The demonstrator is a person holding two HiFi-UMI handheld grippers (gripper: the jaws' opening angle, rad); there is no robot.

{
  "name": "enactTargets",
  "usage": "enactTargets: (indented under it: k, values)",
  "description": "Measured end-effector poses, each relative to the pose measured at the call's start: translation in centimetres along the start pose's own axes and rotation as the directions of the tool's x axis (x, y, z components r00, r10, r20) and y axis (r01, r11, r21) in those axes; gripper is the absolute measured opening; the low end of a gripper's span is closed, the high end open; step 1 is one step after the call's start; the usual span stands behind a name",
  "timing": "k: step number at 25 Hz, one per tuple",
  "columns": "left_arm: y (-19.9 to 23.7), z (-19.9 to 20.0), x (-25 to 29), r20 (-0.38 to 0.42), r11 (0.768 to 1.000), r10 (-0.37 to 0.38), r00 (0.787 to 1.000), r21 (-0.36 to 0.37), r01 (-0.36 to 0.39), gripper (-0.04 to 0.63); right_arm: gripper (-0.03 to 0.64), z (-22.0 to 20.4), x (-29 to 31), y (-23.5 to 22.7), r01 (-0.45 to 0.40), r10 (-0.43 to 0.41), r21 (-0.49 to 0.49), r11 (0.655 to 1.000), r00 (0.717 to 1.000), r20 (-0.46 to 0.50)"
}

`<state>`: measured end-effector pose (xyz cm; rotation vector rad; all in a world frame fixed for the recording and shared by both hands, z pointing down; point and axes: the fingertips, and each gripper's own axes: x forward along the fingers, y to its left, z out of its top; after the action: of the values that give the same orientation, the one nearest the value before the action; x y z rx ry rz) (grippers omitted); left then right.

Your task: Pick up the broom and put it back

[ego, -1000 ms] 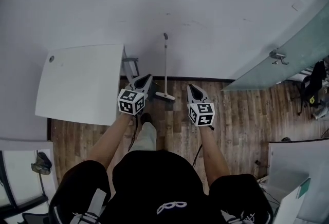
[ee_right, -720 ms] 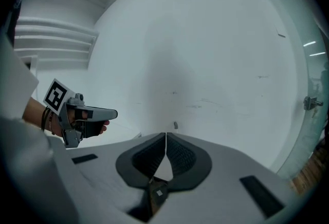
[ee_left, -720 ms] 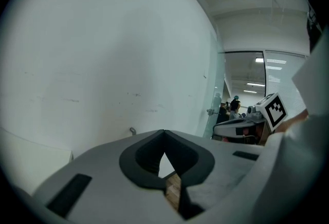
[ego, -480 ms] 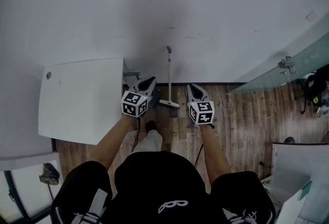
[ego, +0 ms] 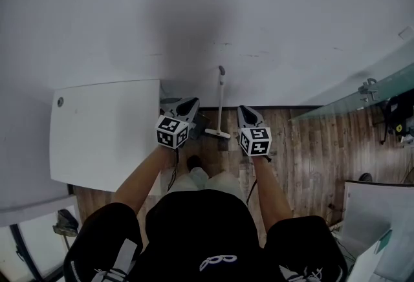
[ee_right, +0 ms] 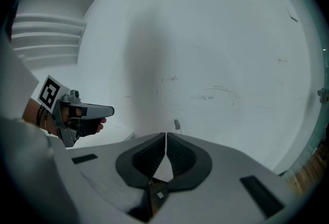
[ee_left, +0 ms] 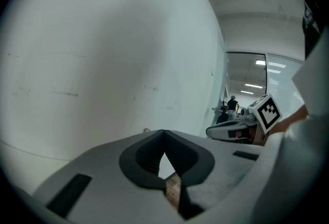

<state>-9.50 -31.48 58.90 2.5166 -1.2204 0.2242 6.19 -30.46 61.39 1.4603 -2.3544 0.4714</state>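
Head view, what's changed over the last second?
The person has walked closer to the wall: the broom and white table sit lower in the frame, and the left tool and right tool have drawn nearer the broom's head. Nothing was gripped or released. The broom stands against the wall as before, and both tools remain shut and empty.

White wall point(ego: 207, 9) ahead of me, faint scuff marks point(ego: 255, 54) low on it. White table point(ego: 103, 135) to my left, against the wall. Wood-plank floor point(ego: 310, 145) below. Glass panel point(ego: 362, 96) angles off at right, metal handle point(ego: 370, 88) on it; dark chair point(ego: 396, 116) beyond. Second white desk point(ego: 372, 206) at lower right. Ceiling lights point(ee_left: 262, 62) far down the hall.
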Motion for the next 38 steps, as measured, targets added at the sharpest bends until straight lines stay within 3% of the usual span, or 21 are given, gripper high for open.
enactTargets:
  k: [4,19,27,28,30,34,38]
  values:
    - [1.6,-0.7,0.3,-0.024,0.999,0.033,0.999,0.013,-0.033,0.017,0.025,0.1,1.5,0.2,-0.003,0.003,-0.003,1.000,1.000,-0.006]
    - [5.1,-1.0,1.3,-0.012,0.986,0.159,0.987,-0.055,-0.160,0.017,0.025,0.0,7.0,-1.3,-0.071,0.067,-0.078,0.994,0.996,-0.052]
    - [6.2,-1.7,2.8,-0.020,0.982,0.179,0.984,-0.059,-0.180,0.017,0.028,-0.6,9.6,-2.6,-0.087,0.085,-0.042,0.995,0.995,-0.047]
    - [6.4,-1.8,2.9,-0.021,0.982,0.179,0.984,-0.059,-0.180,0.017,0.038,-0.7,9.9,-2.7,-0.094,0.092,-0.036,0.995,0.995,-0.048]
    - [6.7,-2.0,3.1,-0.023,0.982,0.177,0.984,-0.059,-0.178,0.018,0.194,-1.2,10.5,-2.7,-0.115,0.113,-0.023,0.993,0.992,-0.055]
    - [7.4,-2.2,3.4,-0.020,0.983,0.173,0.985,-0.056,-0.174,0.017,0.253,-2.1,11.9,-2.6,-0.136,0.134,-0.018,0.991,0.988,-0.072]
    - [7.6,-2.6,4.0,-0.018,0.985,0.161,0.987,-0.051,-0.162,0.017,0.267,-2.8,13.4,-2.7,-0.141,0.138,-0.027,0.990,0.987,-0.084]
